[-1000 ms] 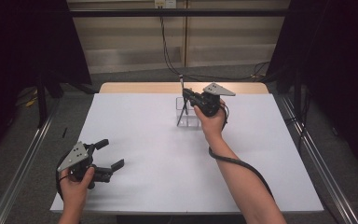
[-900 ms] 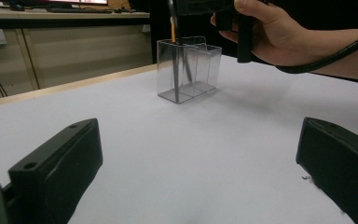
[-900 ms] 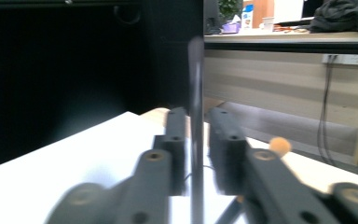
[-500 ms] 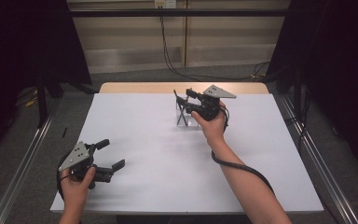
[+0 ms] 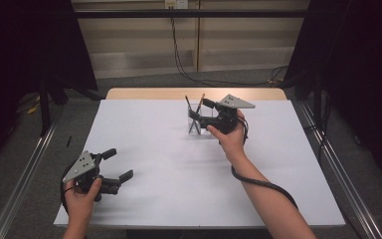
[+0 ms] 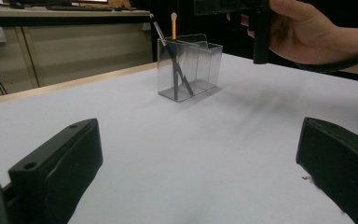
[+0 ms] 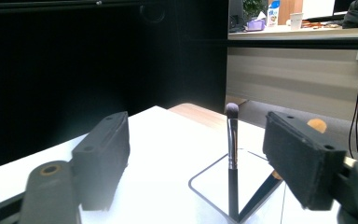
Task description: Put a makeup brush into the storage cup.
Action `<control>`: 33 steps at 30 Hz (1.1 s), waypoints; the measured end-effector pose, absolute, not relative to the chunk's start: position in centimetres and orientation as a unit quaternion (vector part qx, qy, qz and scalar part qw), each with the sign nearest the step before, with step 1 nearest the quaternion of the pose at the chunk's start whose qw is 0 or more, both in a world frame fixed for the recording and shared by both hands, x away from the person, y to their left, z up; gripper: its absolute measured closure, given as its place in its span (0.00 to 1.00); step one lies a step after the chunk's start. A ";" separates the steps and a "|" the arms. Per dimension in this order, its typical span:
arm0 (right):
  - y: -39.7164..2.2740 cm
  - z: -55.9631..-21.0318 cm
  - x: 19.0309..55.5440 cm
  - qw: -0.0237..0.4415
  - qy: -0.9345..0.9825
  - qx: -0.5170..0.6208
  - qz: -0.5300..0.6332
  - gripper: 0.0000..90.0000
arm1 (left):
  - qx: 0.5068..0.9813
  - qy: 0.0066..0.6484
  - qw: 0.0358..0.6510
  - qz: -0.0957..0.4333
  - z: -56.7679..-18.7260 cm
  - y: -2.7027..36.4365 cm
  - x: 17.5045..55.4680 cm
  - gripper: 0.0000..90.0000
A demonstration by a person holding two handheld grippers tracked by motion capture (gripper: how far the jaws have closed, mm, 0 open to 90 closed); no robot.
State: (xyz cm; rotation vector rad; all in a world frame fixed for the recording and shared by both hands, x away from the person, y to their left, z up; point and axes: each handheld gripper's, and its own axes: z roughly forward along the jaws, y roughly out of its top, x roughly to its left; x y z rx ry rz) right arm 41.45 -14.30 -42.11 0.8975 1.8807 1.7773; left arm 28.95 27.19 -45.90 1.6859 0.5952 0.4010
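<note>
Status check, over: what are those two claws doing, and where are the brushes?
Right gripper jaws just opened, nothing between them. Left gripper open, low over the table. Two brushes stand in the clear holder. Nothing in the way.

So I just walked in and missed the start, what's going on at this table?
A person works with a gripper in each hand at a white table. The right gripper sits beside a clear holder at the far side; its jaws have just been opening, with nothing pinched between them. A dark makeup brush and an orange-tipped one stand in the holder. The left gripper waits open at the near left.
</note>
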 end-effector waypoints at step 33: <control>-13.8 -42.7 38.5 0.164 0.699 0.294 0.630 0.05 | 0.726 0.253 0.617 0.169 -45.8 26.6 29.5 0.00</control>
